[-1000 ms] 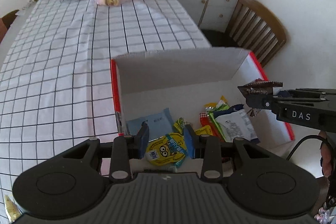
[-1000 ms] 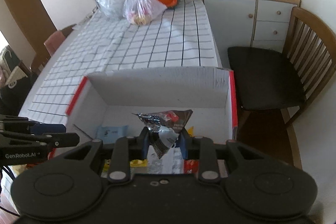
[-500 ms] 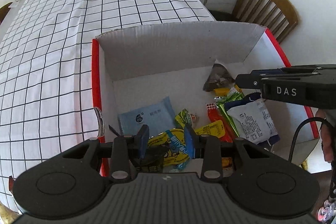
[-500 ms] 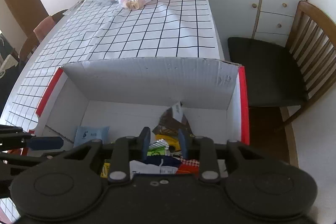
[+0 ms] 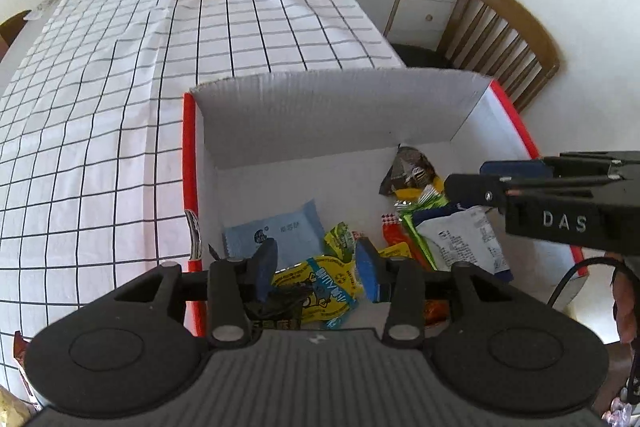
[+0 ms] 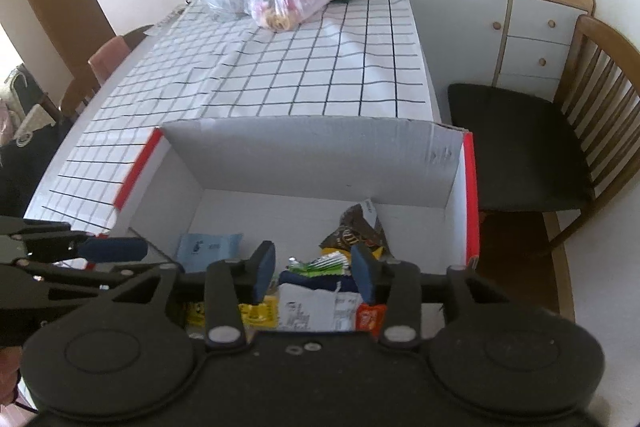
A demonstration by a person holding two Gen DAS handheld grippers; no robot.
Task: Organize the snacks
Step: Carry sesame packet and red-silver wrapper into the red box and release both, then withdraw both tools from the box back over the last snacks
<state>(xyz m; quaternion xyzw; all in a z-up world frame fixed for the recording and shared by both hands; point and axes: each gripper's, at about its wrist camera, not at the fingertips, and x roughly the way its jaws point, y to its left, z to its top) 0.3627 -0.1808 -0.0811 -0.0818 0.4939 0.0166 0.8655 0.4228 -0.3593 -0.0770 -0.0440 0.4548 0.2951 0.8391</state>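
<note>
The right gripper (image 6: 313,271), jaws just opening and empty, hangs above the dark foil snack packet (image 6: 357,229) lying in the red-edged cardboard box (image 6: 472,195); light, crinkly and slippery, it seems best pinched at a crimped edge.

One box (image 5: 192,167), two grippers (image 5: 316,269).

Bright daylight, soft shadows, fisheye-bent edges.

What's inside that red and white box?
The box holds loose snack packets: a blue pack, a yellow one, a dark wrapper. Those under the pile are hidden.
</note>
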